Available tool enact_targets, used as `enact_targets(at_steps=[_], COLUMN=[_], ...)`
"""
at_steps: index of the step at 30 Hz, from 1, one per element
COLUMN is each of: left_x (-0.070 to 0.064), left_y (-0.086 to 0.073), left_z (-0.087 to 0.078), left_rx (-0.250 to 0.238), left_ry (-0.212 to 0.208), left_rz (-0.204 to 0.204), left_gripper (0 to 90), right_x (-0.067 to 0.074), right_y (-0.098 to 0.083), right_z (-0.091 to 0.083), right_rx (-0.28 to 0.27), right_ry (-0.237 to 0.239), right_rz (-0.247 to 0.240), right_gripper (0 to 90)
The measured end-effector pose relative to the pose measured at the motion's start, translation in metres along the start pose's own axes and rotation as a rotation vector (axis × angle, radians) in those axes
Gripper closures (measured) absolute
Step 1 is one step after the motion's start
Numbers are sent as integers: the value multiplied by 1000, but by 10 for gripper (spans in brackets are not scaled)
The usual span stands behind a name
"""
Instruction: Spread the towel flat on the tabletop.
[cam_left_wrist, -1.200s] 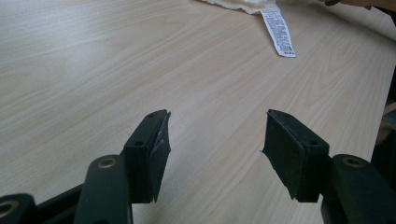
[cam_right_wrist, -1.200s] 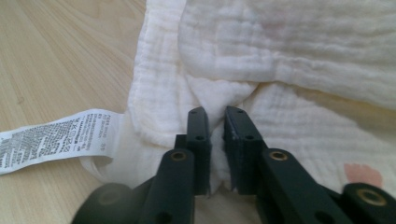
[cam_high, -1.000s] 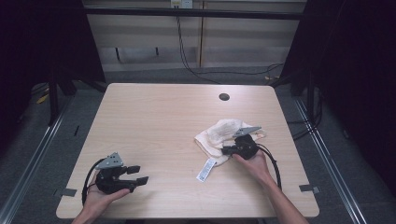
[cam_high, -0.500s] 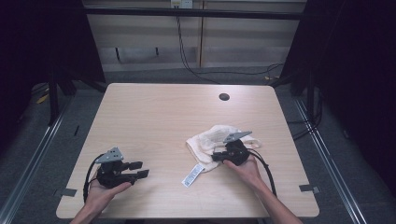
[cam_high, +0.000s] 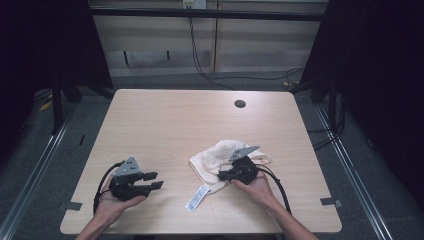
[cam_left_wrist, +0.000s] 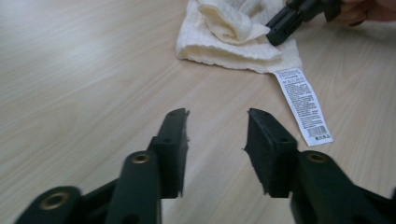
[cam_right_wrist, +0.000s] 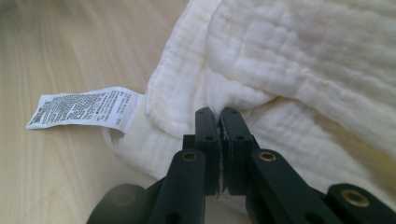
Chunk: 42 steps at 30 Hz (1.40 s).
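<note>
Both tools are black: the left tool (cam_high: 152, 181) and right tool (cam_high: 223, 175) carry grey three-cornered plates, brass-coloured rivets and looping black cables.

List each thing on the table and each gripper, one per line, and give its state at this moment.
Cloth: crumpled in a heap, pinched by a gripper.
Care label: lying flat on the table, attached to the cloth's edge.
Right gripper: shut on a fold of the cloth.
Left gripper: open, nothing between its jaws.

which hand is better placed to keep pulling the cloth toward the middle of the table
Right. The right gripper has its jaws shut on a fold of the cream cloth. The left gripper sits apart from the cloth over bare table, jaws open with nothing between them.
</note>
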<state>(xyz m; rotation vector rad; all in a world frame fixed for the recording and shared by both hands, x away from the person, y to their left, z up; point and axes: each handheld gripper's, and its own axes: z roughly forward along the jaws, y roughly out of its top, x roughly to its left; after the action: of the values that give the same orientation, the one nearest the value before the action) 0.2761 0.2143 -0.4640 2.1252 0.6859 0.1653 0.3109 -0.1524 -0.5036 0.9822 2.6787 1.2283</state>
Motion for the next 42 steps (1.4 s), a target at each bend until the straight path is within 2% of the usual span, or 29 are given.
enact_targets(at_steps=[5,6,8,9,12,15,16,18,20,22,25,27,29,30,32,33,36,37,39,40,42], left_x=[-7,-8,-8,-8,-9,-14,-17,-24,-28,-32,-33,-34,-36,-36,-33,-31,-27,-26,-28,-29,-31], left_y=[5,6,8,10,17,26,28,35,41,45,45,45,42,42,43,44,44,44,43,43,42], left_z=[6,8,12,15,22,27,27,29,34,41,52,55,58,59,61,61,67,68,69,70,74], left_rx=[8,5,11,17,21,3,-21,-27,-34,-22,2,13,43,48,46,56,47,54,50,59,71], left_ry=[-27,-38,-43,-47,-50,-69,-68,-56,-82,-91,-111,-122,-140,-133,-137,-128,-119,-110,-116,-108,-127], left_rz=[26,16,21,12,8,48,63,109,120,146,149,153,178,182,167,175,150,151,135,150,163], left_gripper=[563,570,593,605,671,690,700,703,708,727,737,738,746,750,750,750,751,745,718,706,712], right_x=[12,14,18,19,27,35,38,44,50,54,60,60,60,59,55,54,46,42,31,26,14], right_y=[-6,-7,-8,-9,-9,-8,-8,-7,-5,-3,-3,-4,-4,-3,-3,-4,-7,-9,-14,-17,-21], right_z=[-3,-2,-3,-2,-1,2,3,5,6,9,15,16,13,10,-1,-8,-33,-42,-59,-66,-77], right_rx=[4,3,3,1,9,16,15,10,1,-8,8,-3,-17,-23,-49,-62,-100,-117,-159,-172,-188], right_ry=[21,30,37,55,60,72,72,75,90,97,101,116,124,116,115,100,47,27,32,5,-34], right_rz=[-18,-22,-24,-30,-40,-61,-64,-90,-102,-108,-115,-115,-113,-115,-98,-92,-62,-45,12,26,47], right_gripper=[868,868,867,868,868,867,867,867,867,867,841,768,693,647,637,622,605,584,570,572,590])
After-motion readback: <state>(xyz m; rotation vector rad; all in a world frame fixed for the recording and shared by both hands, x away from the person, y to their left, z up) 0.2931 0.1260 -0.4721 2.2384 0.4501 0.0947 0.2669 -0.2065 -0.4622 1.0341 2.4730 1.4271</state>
